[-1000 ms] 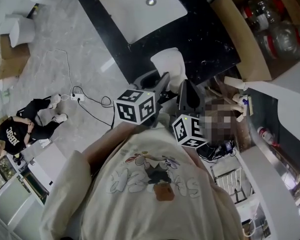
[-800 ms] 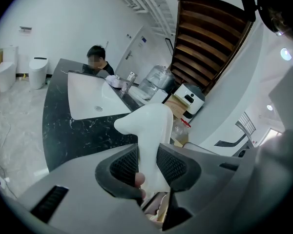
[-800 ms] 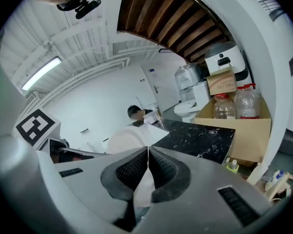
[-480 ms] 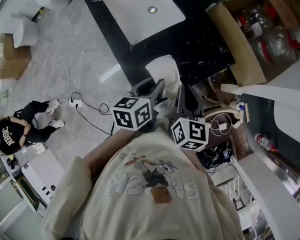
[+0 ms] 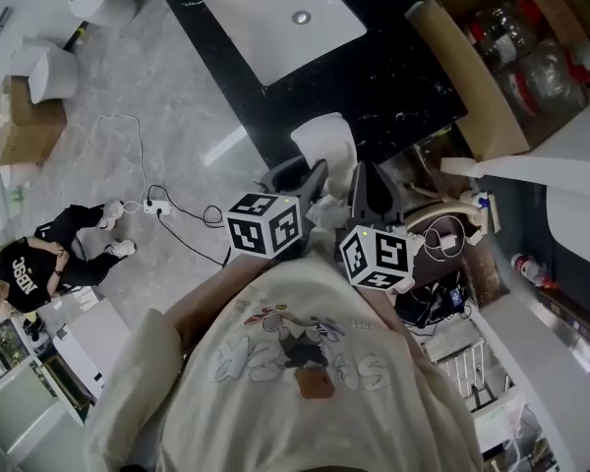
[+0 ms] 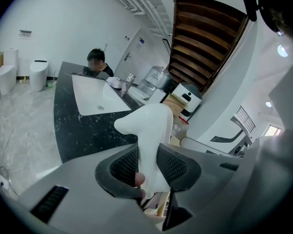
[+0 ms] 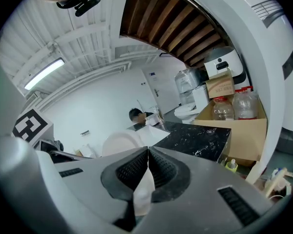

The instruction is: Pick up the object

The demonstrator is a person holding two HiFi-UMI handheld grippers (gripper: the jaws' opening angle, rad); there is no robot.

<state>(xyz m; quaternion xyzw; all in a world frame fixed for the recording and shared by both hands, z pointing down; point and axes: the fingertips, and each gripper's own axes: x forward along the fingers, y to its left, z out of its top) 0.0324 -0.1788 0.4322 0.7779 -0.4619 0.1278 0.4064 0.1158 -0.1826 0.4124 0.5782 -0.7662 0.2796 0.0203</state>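
L tongs (image 6: pixel 147 164) pinching white object (image 6: pixel 149 123) low on its stem, centre frame, held above black surface (image 5: pixel 403 77); looks picked up. R tongs (image 7: pixel 147 156) pressed together, tucked beside, prob. spare.

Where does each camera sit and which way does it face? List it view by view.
Head view: on the person's head, facing steeply down at the black counter and sink; shows cream shirt, left tool, right tool.
Left gripper view: on the left tool, looking along jaws shut on the white object, toward the sink.
Right gripper view: on the right tool, jaws pinching a white piece, toward the cardboard box.
All share the counter.
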